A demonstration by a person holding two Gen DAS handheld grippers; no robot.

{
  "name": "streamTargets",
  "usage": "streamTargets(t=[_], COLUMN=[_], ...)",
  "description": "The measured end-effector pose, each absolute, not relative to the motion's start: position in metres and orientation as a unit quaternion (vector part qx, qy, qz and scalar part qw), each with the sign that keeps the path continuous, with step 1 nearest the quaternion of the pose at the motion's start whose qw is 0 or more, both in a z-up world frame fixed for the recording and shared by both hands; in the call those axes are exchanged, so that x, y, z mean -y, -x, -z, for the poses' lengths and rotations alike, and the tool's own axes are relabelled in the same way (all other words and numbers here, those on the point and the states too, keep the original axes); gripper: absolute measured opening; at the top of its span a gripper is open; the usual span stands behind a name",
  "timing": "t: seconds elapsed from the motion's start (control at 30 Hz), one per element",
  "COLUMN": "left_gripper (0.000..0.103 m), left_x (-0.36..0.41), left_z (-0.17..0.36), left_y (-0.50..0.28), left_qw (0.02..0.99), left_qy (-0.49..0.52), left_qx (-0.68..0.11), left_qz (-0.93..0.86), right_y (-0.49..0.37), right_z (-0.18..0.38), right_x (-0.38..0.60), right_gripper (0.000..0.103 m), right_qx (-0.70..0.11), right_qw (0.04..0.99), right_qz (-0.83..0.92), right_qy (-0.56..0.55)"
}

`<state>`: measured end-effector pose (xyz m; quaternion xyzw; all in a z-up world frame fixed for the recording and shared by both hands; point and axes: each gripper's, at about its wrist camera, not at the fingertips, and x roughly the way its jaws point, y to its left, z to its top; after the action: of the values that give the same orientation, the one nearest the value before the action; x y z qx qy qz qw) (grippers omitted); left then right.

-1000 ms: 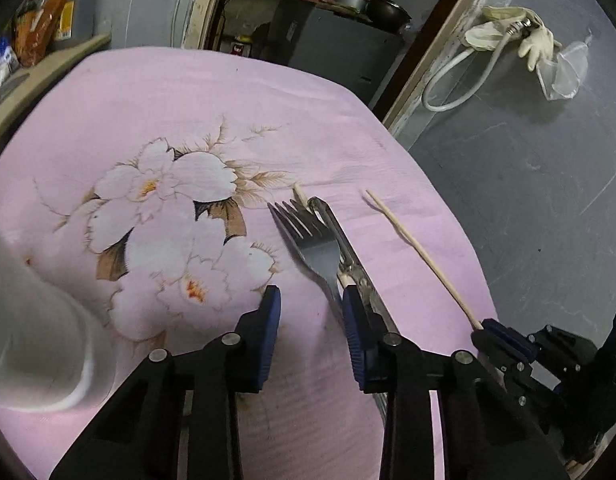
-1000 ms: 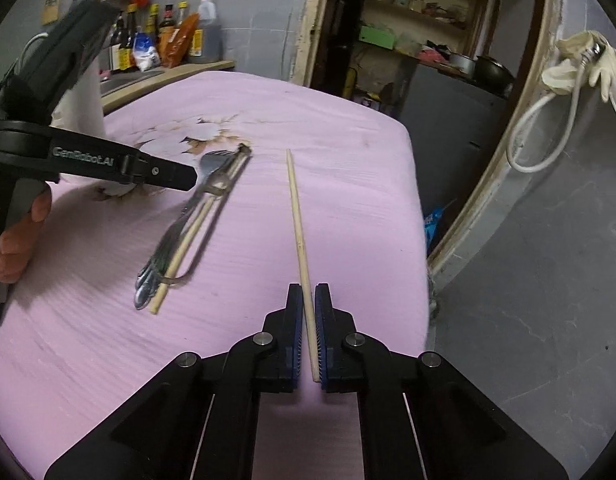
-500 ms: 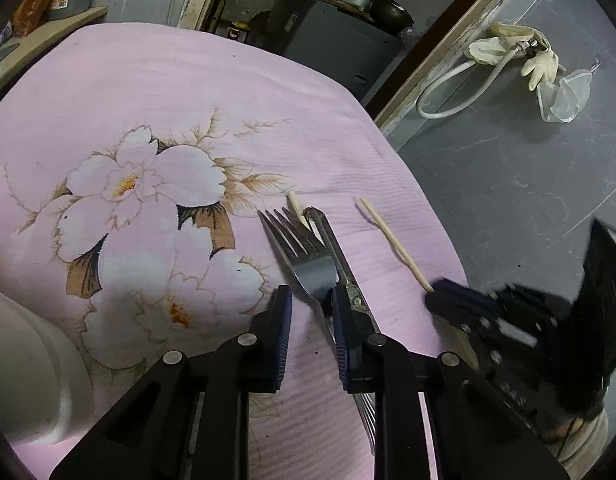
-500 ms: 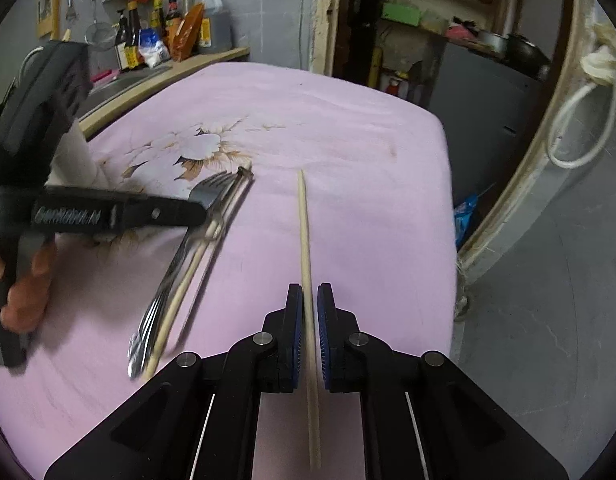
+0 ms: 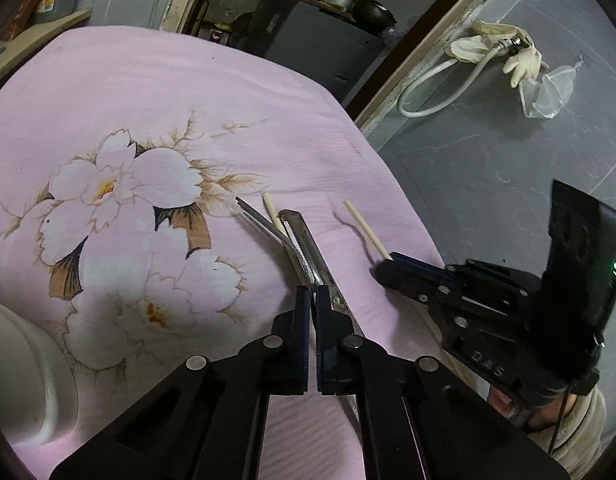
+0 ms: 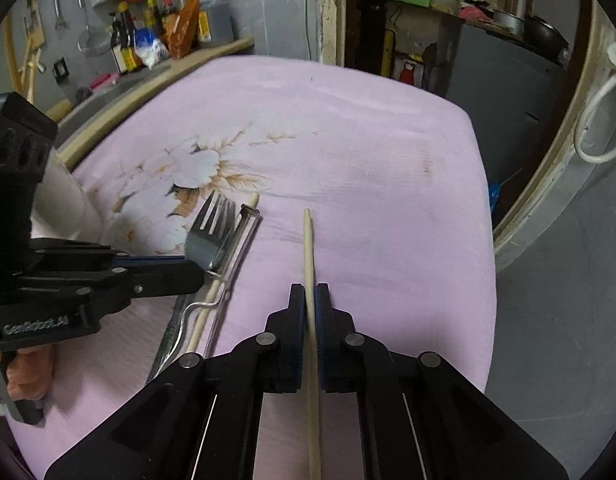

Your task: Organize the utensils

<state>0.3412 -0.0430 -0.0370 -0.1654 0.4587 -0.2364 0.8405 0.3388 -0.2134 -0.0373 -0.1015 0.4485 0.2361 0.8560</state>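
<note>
My left gripper [image 5: 311, 293] is shut on the neck of a metal fork [image 5: 268, 228]. The fork is turned on its edge with its head [image 6: 212, 232] raised off the pink floral cloth [image 5: 148, 80]. In the right wrist view the left gripper [image 6: 194, 271] reaches in from the left. My right gripper [image 6: 308, 294] is shut on a wooden chopstick [image 6: 308, 240] partway along its length; the stick points away over the cloth. It shows in the left wrist view as the right gripper [image 5: 384, 266] with the chopstick [image 5: 365, 232] sticking out.
A serrated metal peeler [image 5: 304, 240] and a second chopstick [image 5: 270, 206] lie beside the fork, touching it. A white container [image 5: 20, 360] stands at the left. The cloth's right edge [image 6: 479, 240] drops to a grey floor. Bottles [image 6: 148, 40] crowd a shelf behind.
The left jaws closed on the fork and it rolled onto its edge. The right gripper came in closer to the fork and now holds the chopstick farther along.
</note>
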Motion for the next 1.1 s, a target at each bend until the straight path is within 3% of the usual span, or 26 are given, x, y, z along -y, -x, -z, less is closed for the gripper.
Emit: streamTargets(t=[0.4,0.77,1.1], left_gripper=[0.0,0.0,0.0], left_x=[0.054,0.043,0.032], left_z=[0.007,0.012,0.012], left_y=[-0.28,-0.259,-0.255], left_qw=[0.897,0.897,0.895], left_qy=[0.094,0.114,0.124], left_qx=[-0.364,-0.365,-0.362], left_qz=[0.232,0.222,0.229], right_y=[-0.265,-0.274,-0.256], right_z=[0.004,0.039,0.038], right_x=[0.226,0.213,0.21], right_gripper=[0.003,0.006,0.012], right_qx=[-0.293,-0.412,-0.427], right_qw=[0.925,0.866,0.853], right_qz=[-0.236,-0.255,-0.267], right_qy=[0.056,0.125,0.14])
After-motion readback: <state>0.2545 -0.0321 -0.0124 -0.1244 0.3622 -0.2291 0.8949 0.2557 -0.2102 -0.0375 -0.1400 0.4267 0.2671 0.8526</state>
